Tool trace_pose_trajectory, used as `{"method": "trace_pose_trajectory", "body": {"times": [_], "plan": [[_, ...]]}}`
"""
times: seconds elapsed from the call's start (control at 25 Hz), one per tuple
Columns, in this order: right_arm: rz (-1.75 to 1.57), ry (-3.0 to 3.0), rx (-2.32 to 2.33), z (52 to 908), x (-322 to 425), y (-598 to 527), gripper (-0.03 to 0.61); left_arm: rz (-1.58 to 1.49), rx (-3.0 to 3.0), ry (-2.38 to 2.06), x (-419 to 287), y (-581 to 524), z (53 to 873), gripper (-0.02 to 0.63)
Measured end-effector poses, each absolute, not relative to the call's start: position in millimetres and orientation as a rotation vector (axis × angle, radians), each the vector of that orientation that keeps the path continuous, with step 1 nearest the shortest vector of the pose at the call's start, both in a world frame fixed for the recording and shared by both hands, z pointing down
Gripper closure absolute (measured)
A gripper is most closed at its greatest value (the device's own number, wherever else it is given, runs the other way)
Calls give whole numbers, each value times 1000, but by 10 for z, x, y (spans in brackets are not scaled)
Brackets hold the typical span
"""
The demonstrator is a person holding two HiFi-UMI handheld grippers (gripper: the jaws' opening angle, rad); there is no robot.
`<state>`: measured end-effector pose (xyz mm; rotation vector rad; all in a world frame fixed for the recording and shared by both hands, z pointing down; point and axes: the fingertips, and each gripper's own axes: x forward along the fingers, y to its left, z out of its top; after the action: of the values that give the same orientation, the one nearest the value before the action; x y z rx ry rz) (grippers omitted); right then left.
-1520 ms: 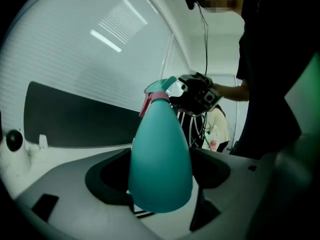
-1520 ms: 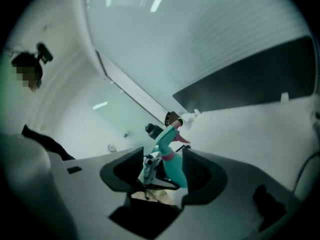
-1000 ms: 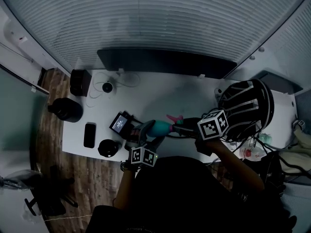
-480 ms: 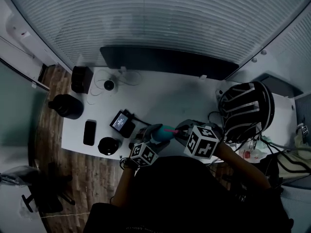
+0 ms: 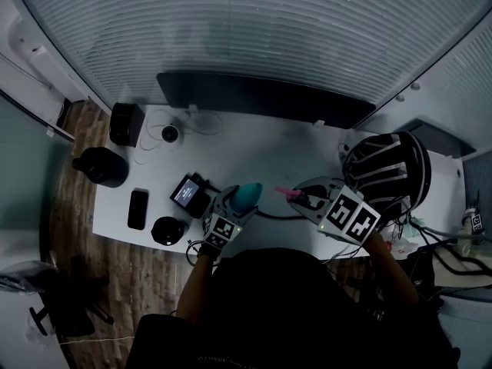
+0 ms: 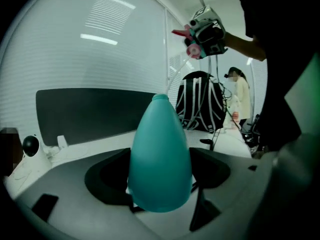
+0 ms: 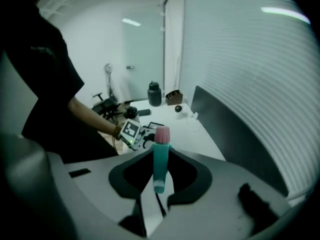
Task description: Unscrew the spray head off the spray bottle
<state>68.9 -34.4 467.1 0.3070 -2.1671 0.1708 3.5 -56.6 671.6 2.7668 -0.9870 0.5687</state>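
Now, over the white desk [image 5: 254,148], the left gripper [image 5: 231,208] clasps the teal bottle [image 6: 160,154]. At right, the right gripper [image 5: 306,199] pinches the separated spray head [image 7: 160,156], with blinds [image 5: 246,37] beyond.

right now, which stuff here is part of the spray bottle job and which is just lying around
Part of the job:
- spray bottle, gripped by the left gripper
- spray head, already off the bottle, gripped by the right gripper

Just lying about:
- backpack
- phone
- black jug
- small screen device
- black box
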Motion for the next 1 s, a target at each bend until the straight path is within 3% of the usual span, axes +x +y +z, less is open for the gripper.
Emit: {"method": "trace_pose_trajectory", "body": {"times": [0.32,0.52,1.0], "plan": [[725,-2554,804,4219,1328,-638,494,581,2644,-1128,-15,-1045,6929,244],[1141,-2761,1044,4300,1563,-627,494,749,2646,-1113,215,-1201,7216,244],[1242,-2828,1055,4414,1559,-658,494,803,2539,-1073,138,-1152,7506,244]]}}
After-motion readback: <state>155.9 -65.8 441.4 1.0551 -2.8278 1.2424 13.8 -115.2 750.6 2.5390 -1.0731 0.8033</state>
